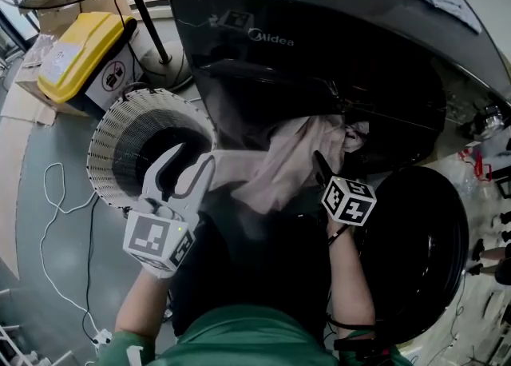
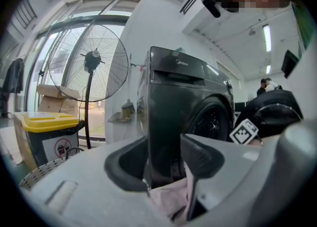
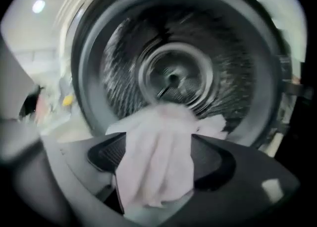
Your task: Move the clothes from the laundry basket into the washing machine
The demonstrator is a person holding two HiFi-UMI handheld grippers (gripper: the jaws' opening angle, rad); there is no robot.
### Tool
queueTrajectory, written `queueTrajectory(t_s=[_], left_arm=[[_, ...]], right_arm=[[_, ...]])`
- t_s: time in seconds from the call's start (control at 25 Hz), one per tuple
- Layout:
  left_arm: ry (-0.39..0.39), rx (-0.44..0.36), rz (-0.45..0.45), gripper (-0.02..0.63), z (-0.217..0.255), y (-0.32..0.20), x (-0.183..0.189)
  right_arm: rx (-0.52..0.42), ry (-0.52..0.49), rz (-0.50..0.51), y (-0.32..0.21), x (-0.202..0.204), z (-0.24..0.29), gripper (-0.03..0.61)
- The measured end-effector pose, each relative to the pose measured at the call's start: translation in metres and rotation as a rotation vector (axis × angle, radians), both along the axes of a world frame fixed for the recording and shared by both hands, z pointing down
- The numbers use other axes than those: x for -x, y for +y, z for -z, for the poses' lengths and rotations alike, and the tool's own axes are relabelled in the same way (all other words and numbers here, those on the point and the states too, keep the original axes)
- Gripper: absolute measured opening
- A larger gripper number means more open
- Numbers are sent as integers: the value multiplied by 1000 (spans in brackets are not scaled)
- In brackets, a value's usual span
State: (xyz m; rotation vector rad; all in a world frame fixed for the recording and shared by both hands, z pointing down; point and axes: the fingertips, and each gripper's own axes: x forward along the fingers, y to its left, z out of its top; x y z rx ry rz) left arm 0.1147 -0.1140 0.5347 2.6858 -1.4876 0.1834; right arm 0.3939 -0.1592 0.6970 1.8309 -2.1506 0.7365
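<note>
Hanging over the lip of the washing machine (image 1: 319, 53), a pale pink garment (image 1: 291, 157) is trailing from the open port down toward the person's body; its upper end is lying at the mouth of the drum (image 3: 173, 77), while the rest is sagging outside the machine. The right gripper (image 3: 159, 141) is pointing into the drum with its jaws standing wide; the garment is lying loose between them, draping across the gap without either pad pinching it; this view is blurring with motion. The left gripper (image 1: 193, 157) is hovering over the near edge of the white laundry basket (image 1: 108, 129), its jaws also standing apart and gripping nothing; in the left gripper view a fold of the pink cloth is showing low down behind the gap, but the pads are not pressing on it. The machine's round door (image 1: 423, 252) is hanging open at the person's right, below the right forearm. The basket is sitting on the floor just left of the machine; its inside is showing dark and what is in it cannot be told. A yellow-lidded bin (image 1: 80, 53) is standing beyond the basket, and a pedestal fan (image 2: 89, 60) is standing beside it.
</note>
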Motion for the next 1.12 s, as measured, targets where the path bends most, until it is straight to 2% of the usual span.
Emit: queueTrajectory(t_s=[0.16, 0.32, 0.4, 0.44, 0.52, 0.6, 0.72, 0.8, 1.04, 1.12], left_arm=[[-6, 2, -1, 206, 0, 2, -1], [-18, 6, 20, 206, -1, 5, 7], [-17, 7, 30, 206, -1, 5, 11], [-15, 8, 35, 206, 0, 5, 13], [-11, 10, 42, 204, 0, 6, 16], [-8, 9, 46, 204, -1, 6, 17], [-9, 10, 51, 203, -2, 9, 21], [-13, 10, 55, 202, -2, 13, 24], [-27, 0, 81, 202, 4, 17, 35], [-33, -2, 81, 202, 5, 18, 36]], right_arm=[[162, 135, 194, -1, 46, -56, 453], [227, 331, 239, -6, 48, -93, 453], [225, 379, 252, -10, 44, -101, 436], [224, 378, 258, -12, 42, -104, 382], [231, 340, 258, -14, 36, -103, 222], [233, 279, 255, -18, 31, -98, 145], [173, 166, 208, -35, 22, -70, 94], [94, 140, 161, -53, 10, -45, 84], [-169, 189, -3, -117, -37, 43, 77], [-195, 256, -52, -134, -49, 47, 83]])
